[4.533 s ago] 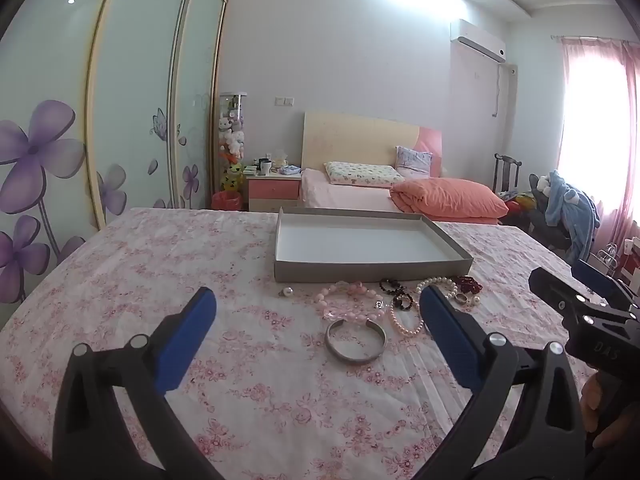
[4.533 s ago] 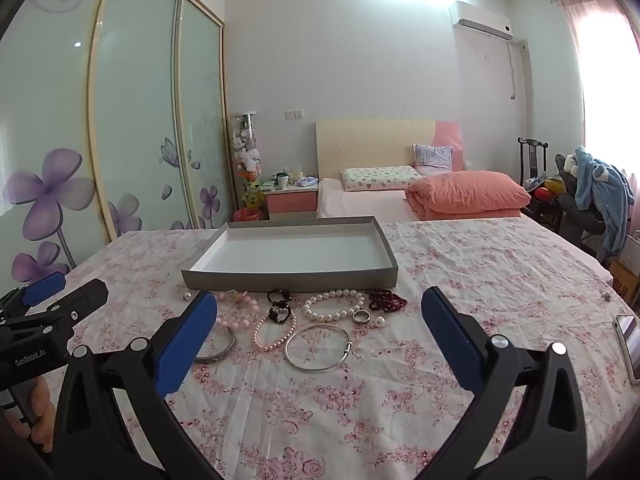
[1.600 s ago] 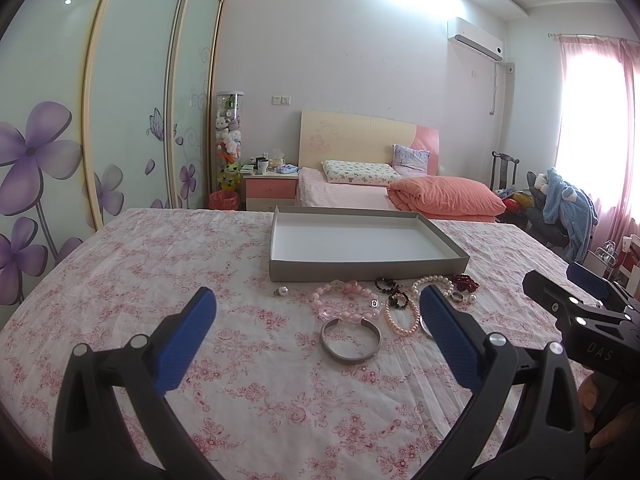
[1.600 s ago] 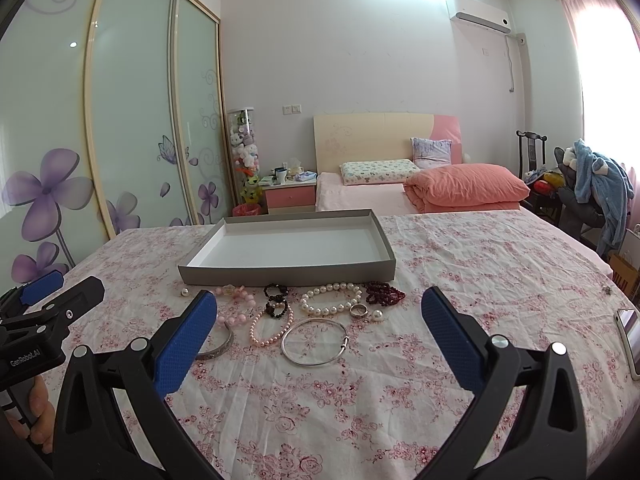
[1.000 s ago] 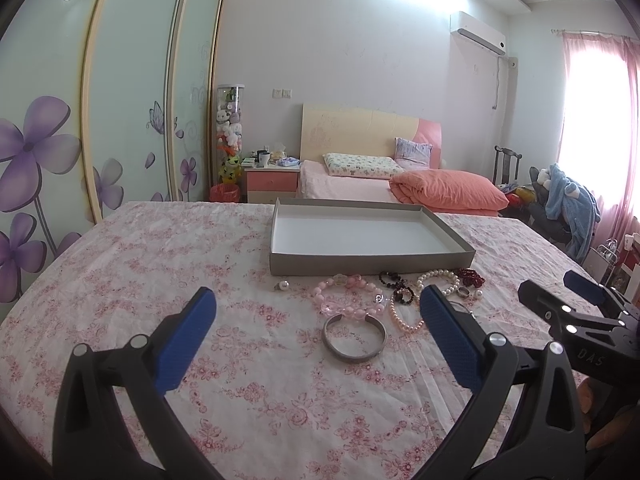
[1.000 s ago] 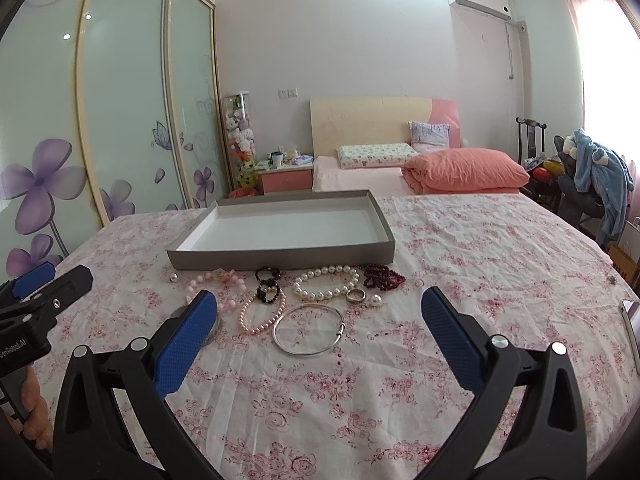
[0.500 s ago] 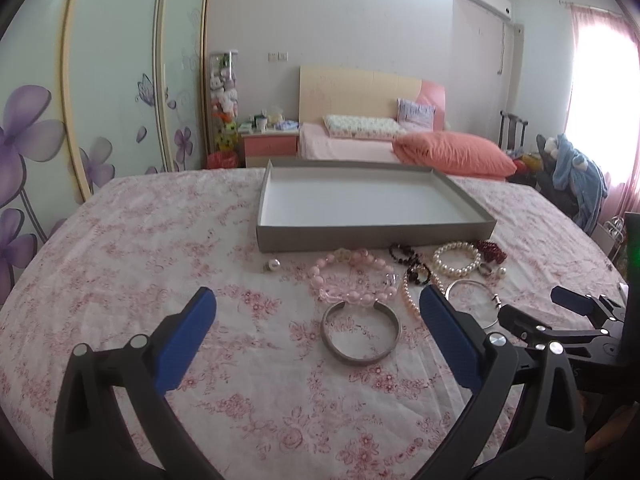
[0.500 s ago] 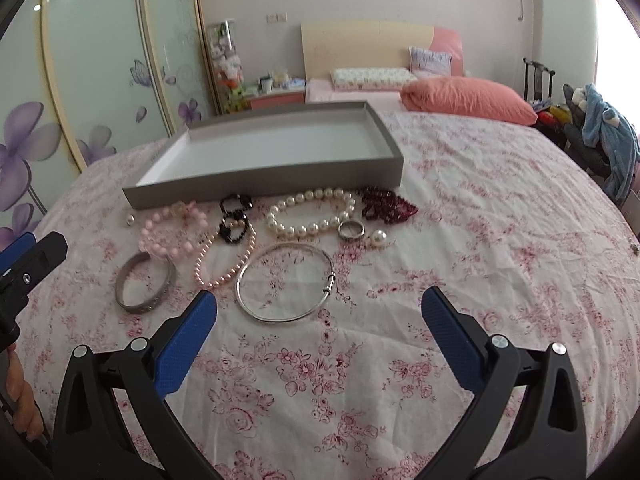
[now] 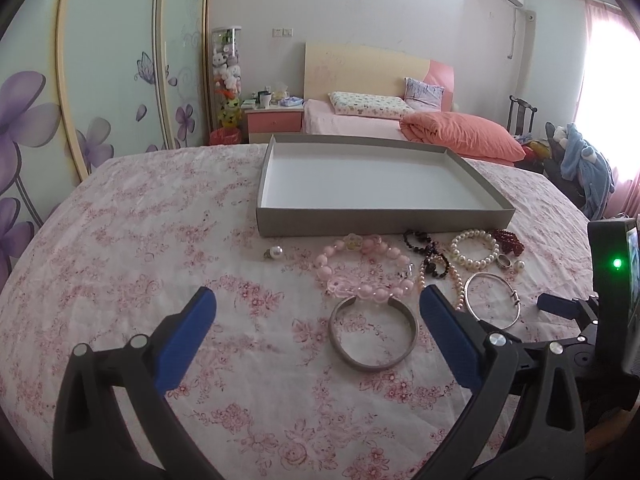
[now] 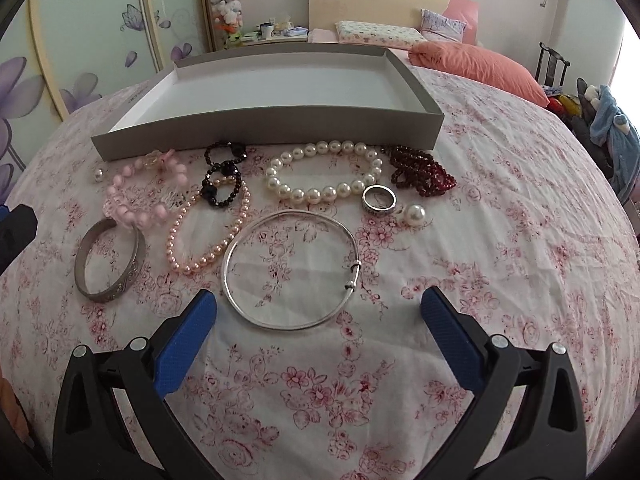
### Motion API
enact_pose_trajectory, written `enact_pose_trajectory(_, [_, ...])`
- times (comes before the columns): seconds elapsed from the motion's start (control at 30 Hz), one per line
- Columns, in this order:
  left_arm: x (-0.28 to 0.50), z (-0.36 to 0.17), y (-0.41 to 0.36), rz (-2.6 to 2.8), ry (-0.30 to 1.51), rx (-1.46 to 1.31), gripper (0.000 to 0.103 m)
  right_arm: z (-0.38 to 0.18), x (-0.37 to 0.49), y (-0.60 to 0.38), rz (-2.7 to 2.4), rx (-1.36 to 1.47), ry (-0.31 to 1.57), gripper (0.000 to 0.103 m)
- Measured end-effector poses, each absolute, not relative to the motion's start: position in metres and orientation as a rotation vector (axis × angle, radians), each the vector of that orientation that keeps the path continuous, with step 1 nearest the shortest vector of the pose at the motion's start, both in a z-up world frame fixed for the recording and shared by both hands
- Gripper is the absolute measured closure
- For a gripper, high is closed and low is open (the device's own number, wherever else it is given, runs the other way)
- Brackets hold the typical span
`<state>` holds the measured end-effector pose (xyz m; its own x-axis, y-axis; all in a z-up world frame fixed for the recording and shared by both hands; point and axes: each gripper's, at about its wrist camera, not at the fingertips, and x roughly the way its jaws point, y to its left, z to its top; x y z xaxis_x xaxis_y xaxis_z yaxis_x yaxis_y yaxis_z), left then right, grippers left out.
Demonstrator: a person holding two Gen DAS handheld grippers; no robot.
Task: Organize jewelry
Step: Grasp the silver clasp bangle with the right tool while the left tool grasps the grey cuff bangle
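A shallow grey tray (image 10: 280,130) with a white bare floor stands on the floral cloth; it also shows in the left wrist view (image 9: 384,220). Jewelry lies in front of it: a thin silver bangle (image 10: 352,240), a wide silver cuff (image 10: 136,258), a white pearl bracelet (image 10: 320,192), pink bead bracelets (image 10: 132,210), a small pink pearl strand (image 10: 208,254), black beads (image 10: 222,178), dark red beads (image 10: 424,176), a ring (image 10: 379,199) and loose pearls (image 10: 415,213). My right gripper (image 10: 318,312) is open just short of the thin bangle. My left gripper (image 9: 316,316) is open, near the cuff (image 9: 374,362).
The cloth covers a round table (image 10: 520,240). Beyond it stand a bed with an orange quilt (image 9: 460,136), a nightstand (image 9: 274,118), mirrored wardrobe doors (image 9: 120,80) on the left and a chair with blue clothing (image 9: 580,160) on the right.
Both grippers have moved forward and tilted down toward the jewelry, which now looks larger and closer. The right gripper has closed in on the thin bangle. Both stay open; nothing on the table moved.
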<state>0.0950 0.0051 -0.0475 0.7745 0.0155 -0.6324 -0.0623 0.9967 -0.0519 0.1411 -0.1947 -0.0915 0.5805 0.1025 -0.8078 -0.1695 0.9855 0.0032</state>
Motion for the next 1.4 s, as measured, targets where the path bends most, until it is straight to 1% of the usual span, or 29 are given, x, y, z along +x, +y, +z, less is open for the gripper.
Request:
enact_pose_trajectory(0.17, [0.096,-0.048,0.006,0.048,0.694,-0.078,0.004,-0.091,0.147,-0.189,0.152,-0.084,0.933,0.002])
enact_pose_trajectory(0.23, [0.096,-0.048,0.006,0.05,0.696,-0.077,0.004,-0.091,0.151,-0.188,0.16,-0.073,0.935,0.005])
enact_pose_trajectory(0.33, [0.097,-0.048,0.005,0.052,0.7,-0.074,0.004,-0.089,0.153,-0.191,0.163,-0.058,0.923,0.016])
enact_pose_trajectory(0.4, [0.097,-0.047,0.004,0.053,0.703,-0.071,0.004,-0.087,0.153,-0.193,0.155,-0.052,0.912,0.031])
enact_pose_trajectory(0.43, [0.097,-0.047,0.003,0.053,0.704,-0.069,0.004,-0.087,0.155,-0.196,0.151,-0.05,0.908,0.032])
enact_pose_trajectory(0.77, [0.103,-0.049,-0.015,-0.008,0.766,0.014,0.004,-0.089,0.151,-0.228,0.083,-0.017,0.908,0.033])
enact_pose_trajectory(0.93, [0.115,-0.062,-0.033,-0.035,0.835,0.084,0.004,-0.09,0.149,-0.232,0.082,-0.012,0.907,0.033])
enact_pose_trajectory(1.17, [0.138,-0.085,-0.037,-0.006,0.944,0.085,0.004,-0.09,0.148,-0.232,0.095,-0.018,0.906,0.033])
enact_pose_trajectory(1.23, [0.143,-0.089,-0.038,-0.006,0.957,0.082,0.009,-0.09,0.147,-0.231,0.099,-0.02,0.906,0.033])
enact_pose_trajectory(1.3, [0.146,-0.094,-0.038,0.002,0.975,0.074,0.016,-0.09,0.147,-0.231,0.101,-0.021,0.906,0.033])
enact_pose_trajectory(1.37, [0.148,-0.095,-0.035,-0.001,0.975,0.044,0.017,-0.09,0.147,-0.231,0.101,-0.021,0.906,0.033])
enact_pose_trajectory(1.4, [0.149,-0.095,-0.033,-0.006,0.977,0.027,0.021,-0.09,0.146,-0.231,0.1,-0.021,0.906,0.033])
